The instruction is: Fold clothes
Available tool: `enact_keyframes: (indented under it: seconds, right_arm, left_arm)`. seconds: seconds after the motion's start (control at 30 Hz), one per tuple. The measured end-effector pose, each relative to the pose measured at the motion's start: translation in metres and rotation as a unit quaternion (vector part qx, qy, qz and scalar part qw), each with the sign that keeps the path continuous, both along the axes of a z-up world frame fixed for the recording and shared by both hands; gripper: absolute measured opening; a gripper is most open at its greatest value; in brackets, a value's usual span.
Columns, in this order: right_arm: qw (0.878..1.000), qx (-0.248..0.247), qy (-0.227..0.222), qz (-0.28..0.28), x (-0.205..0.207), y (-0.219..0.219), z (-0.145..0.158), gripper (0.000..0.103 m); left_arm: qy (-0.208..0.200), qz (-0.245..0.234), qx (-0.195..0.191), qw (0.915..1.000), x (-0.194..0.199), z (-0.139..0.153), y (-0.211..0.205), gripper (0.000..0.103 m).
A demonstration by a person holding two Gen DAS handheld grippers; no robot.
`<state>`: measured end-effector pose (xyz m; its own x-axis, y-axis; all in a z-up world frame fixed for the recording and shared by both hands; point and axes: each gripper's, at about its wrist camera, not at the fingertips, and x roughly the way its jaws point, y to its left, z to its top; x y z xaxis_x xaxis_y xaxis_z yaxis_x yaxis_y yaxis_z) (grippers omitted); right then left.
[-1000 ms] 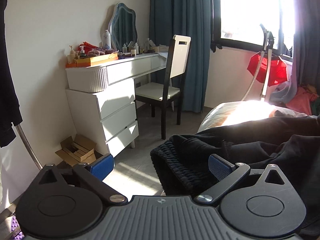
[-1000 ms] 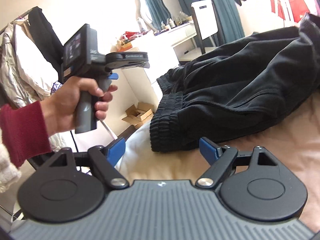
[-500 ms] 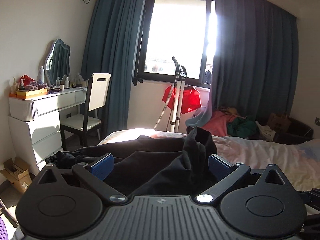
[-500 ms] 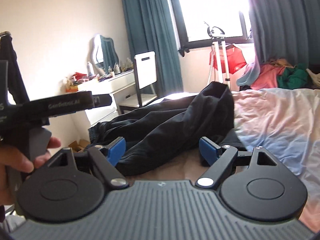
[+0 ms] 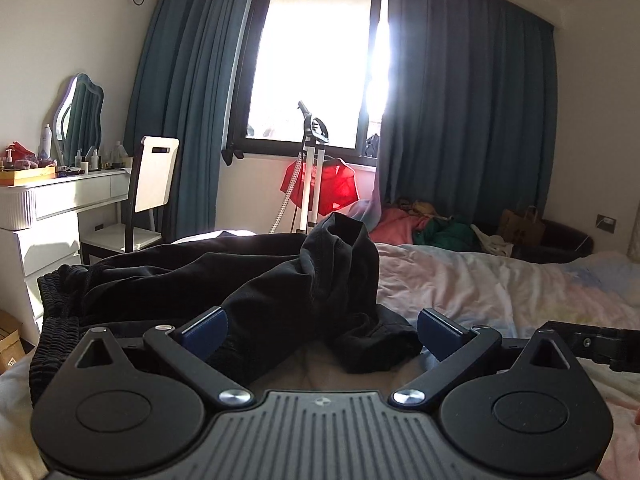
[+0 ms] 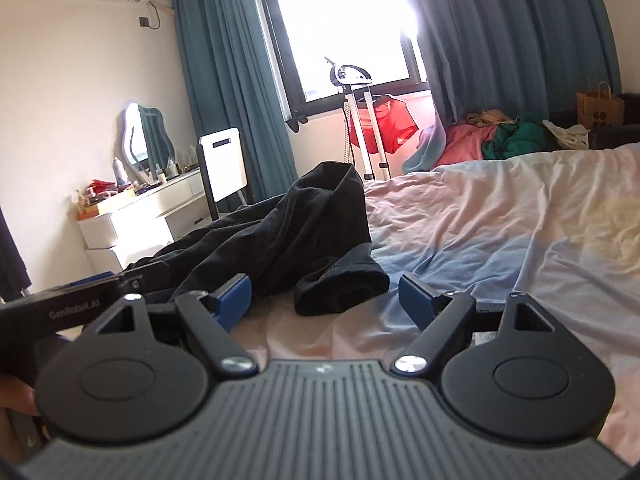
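Observation:
A pair of black trousers [image 5: 248, 280] lies crumpled on the bed [image 5: 500, 292], one part bunched upward and the ribbed waistband [image 5: 56, 320] hanging toward the bed's left edge. My left gripper [image 5: 320, 330] is open just in front of a trouser leg end, holding nothing. In the right wrist view the same trousers [image 6: 280, 236] spread out to the left, and a cuff [image 6: 340, 288] rests on the sheet between the blue pads of my open right gripper [image 6: 324, 296]. The left gripper's body [image 6: 76, 304] shows at that view's left edge.
A white dressing table [image 5: 60, 200] with a mirror and a white chair [image 5: 152, 184] stand left of the bed. By the window stand a garment steamer [image 5: 312, 168] with a red garment, a pile of coloured clothes [image 5: 424, 228] and a paper bag [image 5: 520, 224]. The pastel sheet stretches to the right.
Both cameras have swung from the dressing table side toward the window and come lower over the bed. The trousers now sit right in front of both open grippers.

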<state>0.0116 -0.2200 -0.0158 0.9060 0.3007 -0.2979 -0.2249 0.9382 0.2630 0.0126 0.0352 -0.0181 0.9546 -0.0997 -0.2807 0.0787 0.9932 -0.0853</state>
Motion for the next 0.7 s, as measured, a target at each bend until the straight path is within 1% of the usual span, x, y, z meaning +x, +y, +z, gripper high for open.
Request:
enact_keyframes:
  seconds: [0.1,0.17,0.27,0.33,0.43,0.53,0.63,0.7]
  right_arm:
    - [1.000,0.002,-0.003,-0.006,-0.002,0.000,0.001,0.083]
    - [1.000,0.000,-0.005,-0.013,-0.004,-0.001,0.002,0.083]
    - [1.000,0.002,0.012,-0.026,-0.005,-0.005,0.000,0.083]
    - [0.999,0.009,0.021,-0.032,-0.004,-0.009,-0.002,0.083]
    - [0.998,0.018,0.030,-0.049,0.000,-0.017,-0.005,0.083]
    - [0.997,0.027,0.041,-0.064,0.008,-0.026,-0.012,0.083]
    - [0.995,0.032,0.052,-0.079,0.023,-0.034,-0.022,0.083]
    - [0.994,0.034,0.058,-0.089,0.034,-0.039,-0.028,0.083]
  left_arm:
    - [0.006,0.003,0.001,1.0000,0.005,-0.010,0.005,0.103]
    - [0.019,0.002,0.004,0.9998,0.014,-0.018,0.004,0.103]
    - [0.040,-0.006,0.023,0.9989,0.043,-0.024,-0.001,0.102]
    - [0.044,-0.008,0.034,0.9984,0.069,-0.022,-0.005,0.101]
    - [0.041,-0.012,0.044,0.9981,0.117,-0.015,-0.011,0.101]
    - [0.043,-0.005,0.056,0.9975,0.178,-0.006,-0.021,0.099]
    - [0.065,0.020,0.059,0.9960,0.250,0.003,-0.032,0.096]
    - [0.089,0.028,0.036,0.9950,0.296,0.008,-0.035,0.088]
